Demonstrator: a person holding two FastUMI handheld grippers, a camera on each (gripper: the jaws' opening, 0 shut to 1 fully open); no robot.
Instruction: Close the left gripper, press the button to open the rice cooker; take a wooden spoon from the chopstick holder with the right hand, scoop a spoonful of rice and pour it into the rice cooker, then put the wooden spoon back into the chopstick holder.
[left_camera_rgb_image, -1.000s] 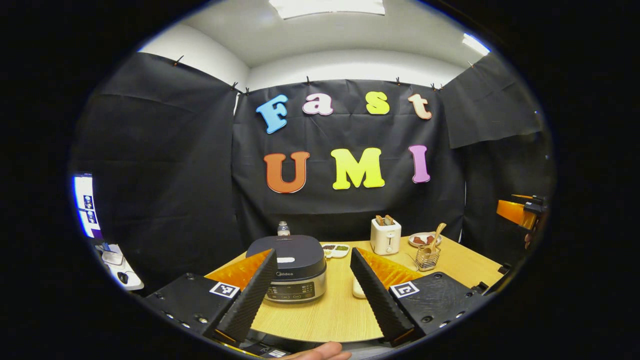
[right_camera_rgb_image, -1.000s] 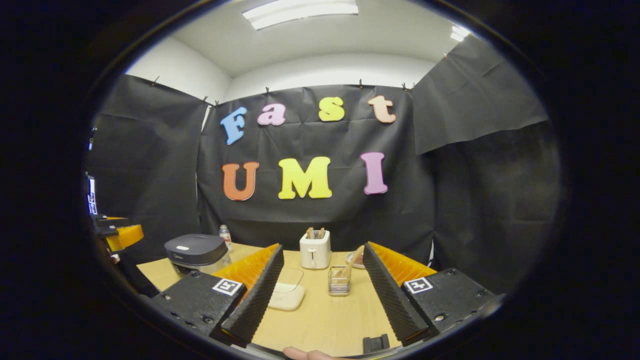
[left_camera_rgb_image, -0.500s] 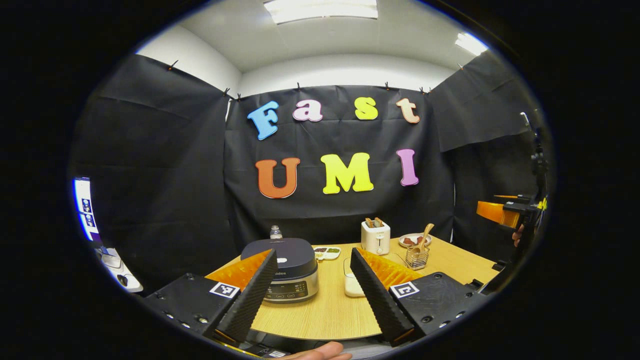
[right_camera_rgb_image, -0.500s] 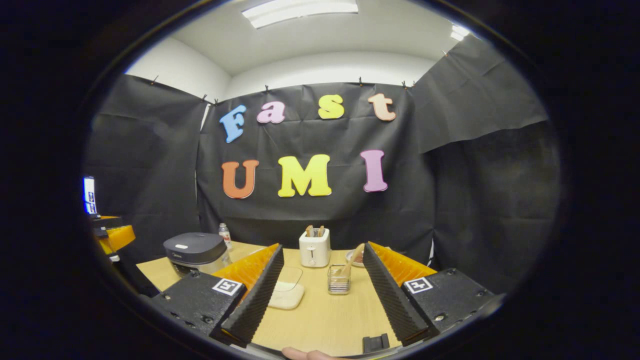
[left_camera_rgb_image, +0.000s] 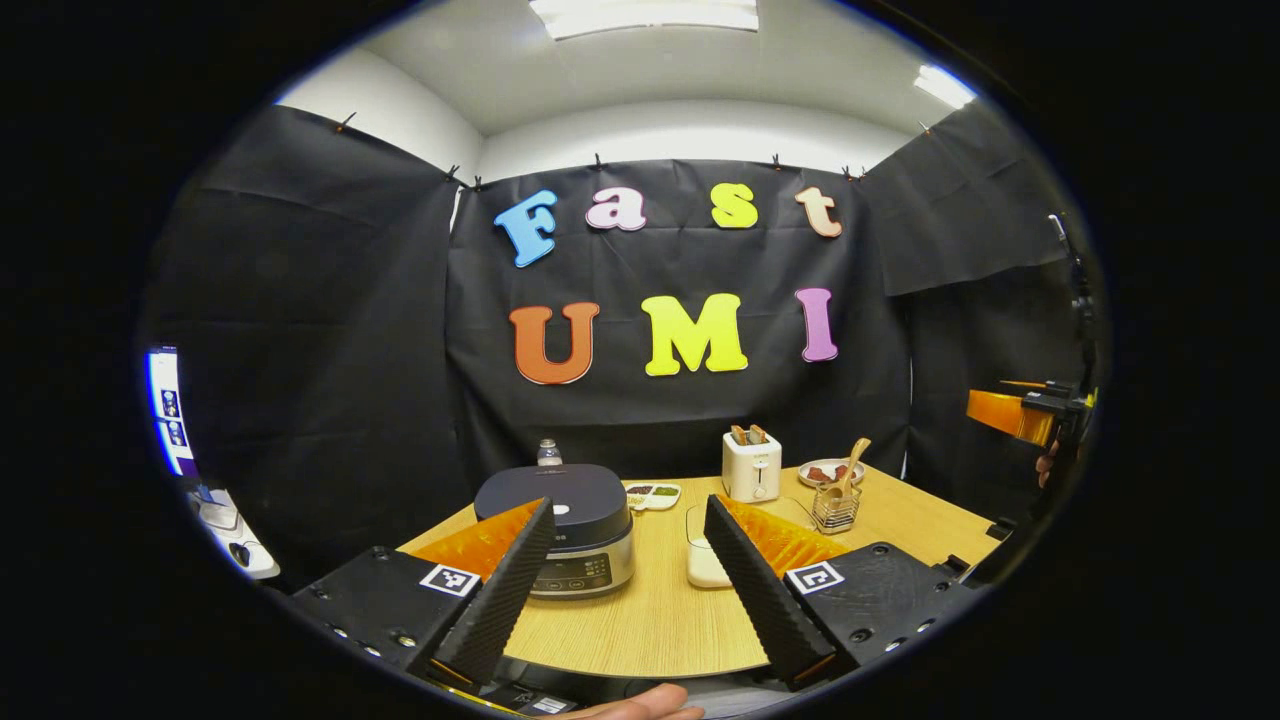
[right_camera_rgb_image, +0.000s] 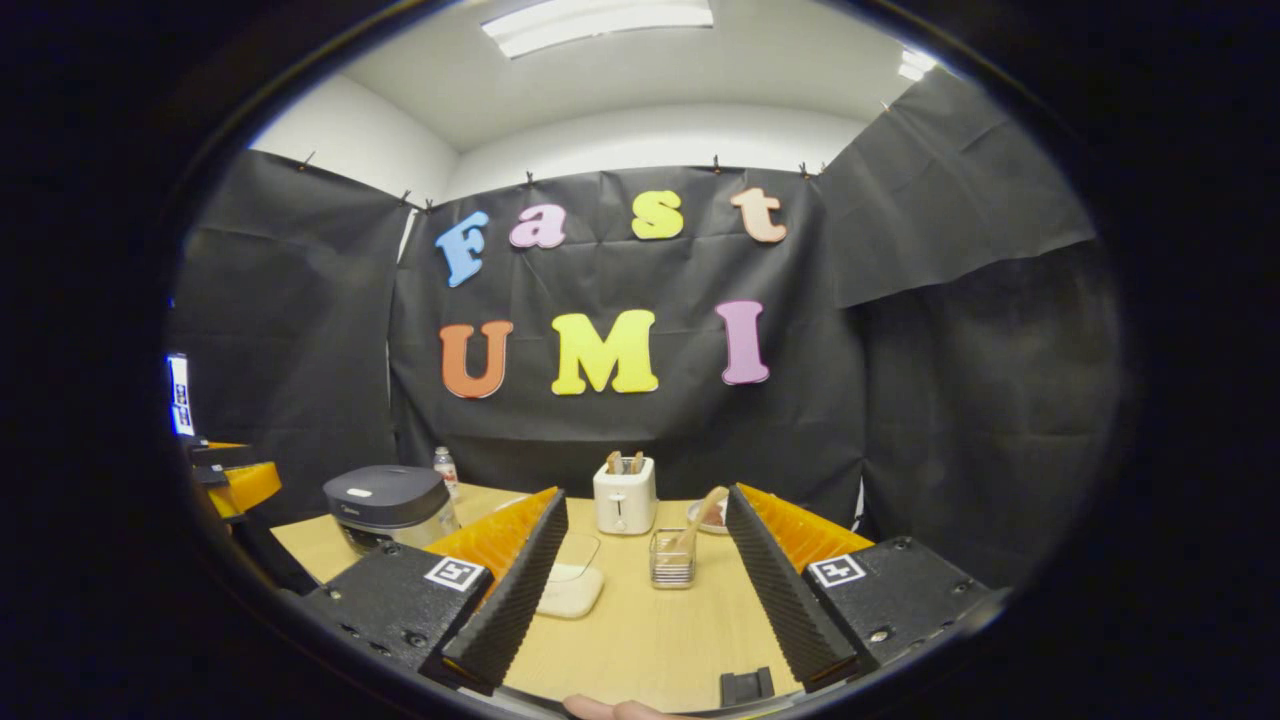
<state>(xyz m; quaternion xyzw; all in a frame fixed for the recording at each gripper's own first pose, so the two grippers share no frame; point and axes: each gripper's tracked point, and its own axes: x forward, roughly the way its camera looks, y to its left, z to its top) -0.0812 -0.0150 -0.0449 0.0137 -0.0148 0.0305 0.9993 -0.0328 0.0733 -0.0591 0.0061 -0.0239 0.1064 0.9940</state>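
Observation:
The dark-lidded rice cooker (left_camera_rgb_image: 565, 525) (right_camera_rgb_image: 388, 504) stands closed on the wooden table (left_camera_rgb_image: 650, 620), its white button (left_camera_rgb_image: 561, 509) on the lid. A wooden spoon (left_camera_rgb_image: 846, 466) (right_camera_rgb_image: 697, 520) leans in the wire chopstick holder (left_camera_rgb_image: 834, 510) (right_camera_rgb_image: 671, 558). A clear container of rice (left_camera_rgb_image: 702, 550) (right_camera_rgb_image: 572, 580) sits between cooker and holder. My left gripper (left_camera_rgb_image: 628, 575) hangs open before the table's near edge, facing the cooker. My right gripper (right_camera_rgb_image: 645, 585) is open too, facing the holder from well back. The right gripper (left_camera_rgb_image: 1020, 415) also appears at the left gripper view's right edge, the left gripper (right_camera_rgb_image: 232, 480) at the right gripper view's left edge.
A white toaster (left_camera_rgb_image: 751, 466) (right_camera_rgb_image: 620, 497) with bread stands at the back. Beside it are a plate of food (left_camera_rgb_image: 822, 472), a divided snack dish (left_camera_rgb_image: 652, 494) and a small bottle (left_camera_rgb_image: 548, 453) (right_camera_rgb_image: 444, 466). A lit screen (left_camera_rgb_image: 165, 410) glows far left.
The left gripper view has drawn back and shifted slightly, so the cooker and table look smaller and farther. The right gripper view has barely changed. Both grippers stay open.

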